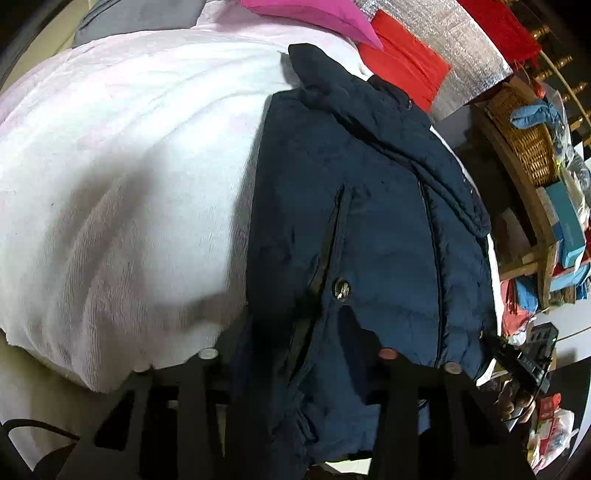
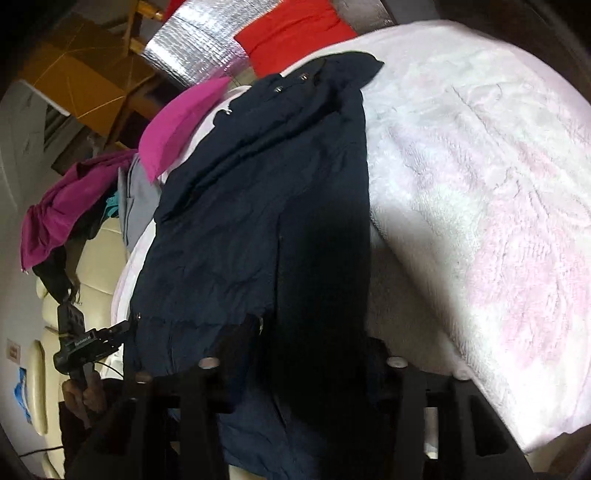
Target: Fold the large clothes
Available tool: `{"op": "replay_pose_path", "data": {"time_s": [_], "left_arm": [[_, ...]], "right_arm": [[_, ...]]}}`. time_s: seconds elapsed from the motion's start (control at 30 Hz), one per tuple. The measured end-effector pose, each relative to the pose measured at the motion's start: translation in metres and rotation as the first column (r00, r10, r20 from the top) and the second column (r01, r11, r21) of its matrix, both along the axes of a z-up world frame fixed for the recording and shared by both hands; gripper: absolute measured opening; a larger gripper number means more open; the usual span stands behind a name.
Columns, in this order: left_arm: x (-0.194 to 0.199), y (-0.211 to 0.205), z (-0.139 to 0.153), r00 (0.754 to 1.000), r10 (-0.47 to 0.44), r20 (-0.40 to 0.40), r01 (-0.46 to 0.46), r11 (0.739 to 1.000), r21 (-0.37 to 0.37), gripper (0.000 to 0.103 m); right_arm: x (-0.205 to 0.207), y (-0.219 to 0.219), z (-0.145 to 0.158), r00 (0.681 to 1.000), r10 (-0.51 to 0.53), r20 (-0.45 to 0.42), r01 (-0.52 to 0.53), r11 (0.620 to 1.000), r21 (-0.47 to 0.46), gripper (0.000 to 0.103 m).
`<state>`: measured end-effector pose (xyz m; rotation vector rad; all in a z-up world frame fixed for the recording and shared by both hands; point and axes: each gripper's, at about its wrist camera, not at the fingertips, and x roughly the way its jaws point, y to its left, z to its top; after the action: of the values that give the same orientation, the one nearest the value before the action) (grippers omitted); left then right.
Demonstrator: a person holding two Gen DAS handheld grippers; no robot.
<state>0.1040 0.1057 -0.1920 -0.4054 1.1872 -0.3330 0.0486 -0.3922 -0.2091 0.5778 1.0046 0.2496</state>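
A dark navy padded jacket (image 1: 369, 229) lies folded lengthwise on a white and pale pink fluffy blanket (image 1: 129, 166). Its hem hangs between the fingers of my left gripper (image 1: 295, 369), which is shut on it at the near edge. In the right wrist view the jacket (image 2: 258, 221) runs away from me, its collar with snaps at the far end. My right gripper (image 2: 303, 373) is shut on the jacket's near hem. The right gripper also shows in the left wrist view (image 1: 524, 362), at the jacket's right corner; the left gripper shows in the right wrist view (image 2: 92, 339).
A magenta cloth (image 1: 317, 14) and a red cloth (image 1: 406, 62) lie at the blanket's far end against silver foil padding (image 1: 461, 44). A wicker basket (image 1: 524, 136) and boxes stand on a wooden shelf at right. Purple clothes (image 2: 70, 206) hang over a cream chair.
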Motion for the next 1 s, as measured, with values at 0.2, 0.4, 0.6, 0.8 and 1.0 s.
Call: {"op": "replay_pose_path", "data": {"time_s": [0.2,0.4,0.6,0.8,1.0], "left_arm": [[0.002,0.002,-0.016,0.993,0.036,-0.11,-0.033,0.999,0.032,0.055],[-0.012,-0.014,-0.019,0.993,-0.042,-0.111,0.046,0.998,0.037,0.059],[-0.013,-0.021,-0.01,0.995,-0.074,-0.069,0.077,0.996,0.037,0.025],[-0.014,-0.018,0.004,0.995,-0.098,-0.02,0.098,0.995,0.003,0.022],[-0.016,-0.025,-0.02,0.978,-0.135,-0.161,0.13,0.991,-0.04,0.058]], "right_arm": [[0.004,-0.004,-0.005,0.999,-0.005,-0.038,0.005,1.0,-0.009,0.042],[0.0,0.003,-0.006,0.999,0.027,-0.046,-0.029,0.999,-0.039,0.049],[-0.002,0.013,0.008,0.998,0.063,-0.02,-0.065,0.99,-0.128,0.02],[-0.004,0.008,0.034,0.989,0.102,0.104,-0.1,0.995,-0.025,0.019],[-0.008,-0.007,-0.005,0.994,0.053,-0.096,-0.049,0.998,0.043,0.049]]}}
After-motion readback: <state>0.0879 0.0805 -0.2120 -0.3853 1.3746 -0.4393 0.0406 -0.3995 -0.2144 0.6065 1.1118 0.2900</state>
